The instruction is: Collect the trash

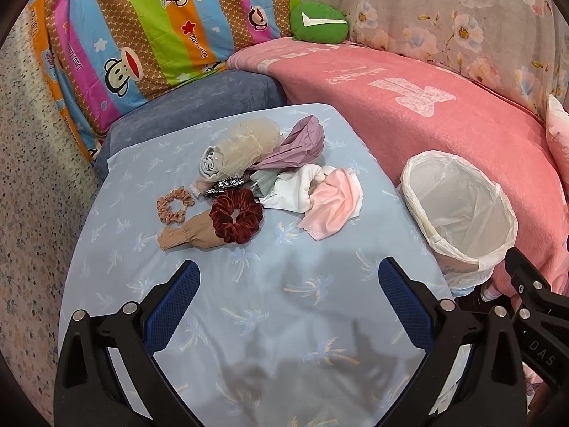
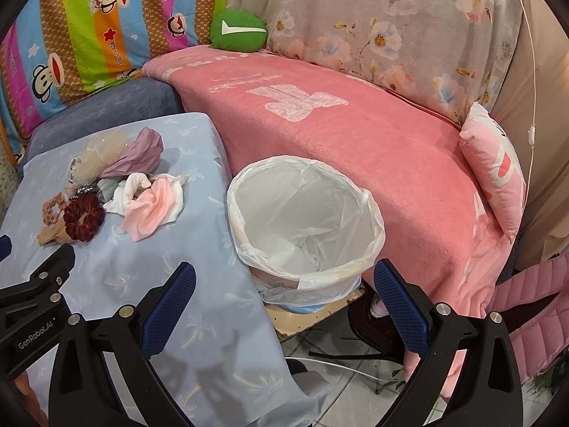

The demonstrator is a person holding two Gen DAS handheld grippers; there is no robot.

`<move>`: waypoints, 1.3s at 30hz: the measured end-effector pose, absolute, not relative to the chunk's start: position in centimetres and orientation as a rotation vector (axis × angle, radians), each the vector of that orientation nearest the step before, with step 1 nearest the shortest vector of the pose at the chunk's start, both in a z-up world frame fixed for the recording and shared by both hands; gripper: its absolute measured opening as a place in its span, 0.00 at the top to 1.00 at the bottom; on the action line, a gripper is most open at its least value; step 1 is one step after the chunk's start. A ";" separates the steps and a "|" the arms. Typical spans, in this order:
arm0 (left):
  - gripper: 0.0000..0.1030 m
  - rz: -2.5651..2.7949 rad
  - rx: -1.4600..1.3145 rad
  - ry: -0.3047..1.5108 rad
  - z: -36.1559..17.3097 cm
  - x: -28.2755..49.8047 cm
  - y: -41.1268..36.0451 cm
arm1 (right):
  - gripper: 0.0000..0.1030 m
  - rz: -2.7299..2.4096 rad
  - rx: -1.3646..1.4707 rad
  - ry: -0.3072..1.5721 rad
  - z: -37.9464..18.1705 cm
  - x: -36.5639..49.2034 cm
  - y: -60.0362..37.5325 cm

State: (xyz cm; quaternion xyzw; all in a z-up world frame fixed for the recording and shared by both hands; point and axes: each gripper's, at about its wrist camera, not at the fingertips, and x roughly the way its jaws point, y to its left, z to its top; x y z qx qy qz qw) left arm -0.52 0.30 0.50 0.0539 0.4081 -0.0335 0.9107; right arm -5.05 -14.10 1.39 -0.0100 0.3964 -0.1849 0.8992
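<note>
Ahead of the left hand-held gripper (image 1: 286, 281), on the blue-covered bench (image 1: 249, 320), lies a heap of soft scraps: a maroon scrunchie (image 1: 236, 219), a small orange scrunchie (image 1: 174, 203), a tan stocking (image 1: 185, 236), a pink cloth (image 1: 332, 208), a white cloth (image 1: 291, 192), a mauve cloth (image 1: 298, 144) and a sheer beige net (image 1: 245, 146). That hand-held gripper is released, fingers spread wide, holding nothing. The right hand-held gripper (image 2: 284, 284) is likewise released and empty, with the lined bin (image 2: 306, 220) just ahead of it, beside the bench. The bin looks empty, so collection seems only to be starting. The next move probably calls for advancing the left hand-held gripper to the nearest piece, likely the maroon scrunchie, and clenching on it without snagging the stocking it touches.
</note>
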 end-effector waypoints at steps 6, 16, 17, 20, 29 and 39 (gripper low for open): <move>0.06 -0.073 0.113 0.836 0.7 -0.5 0.3 | 0.06 -0.384 -0.021 0.819 1.4 -5.0 -14.1; 0.06 -0.077 0.117 0.831 0.7 -0.5 0.1 | 0.06 -0.388 -0.018 0.812 1.6 -5.1 -14.2; 0.06 -0.079 0.117 0.830 0.8 -0.5 0.1 | 0.06 -0.389 -0.016 0.810 1.7 -5.1 -14.3; 0.06 -0.080 0.117 0.829 0.8 -0.5 0.1 | 0.06 -0.392 -0.014 0.805 1.8 -5.1 -14.3; 0.06 -0.088 0.115 0.827 0.8 -0.7 -0.1 | 0.06 -0.398 -0.009 0.798 1.9 -5.3 -14.2; 0.06 -0.118 0.116 0.813 0.9 -0.8 -0.1 | 0.06 -0.413 -0.007 0.777 2.3 -5.5 -14.0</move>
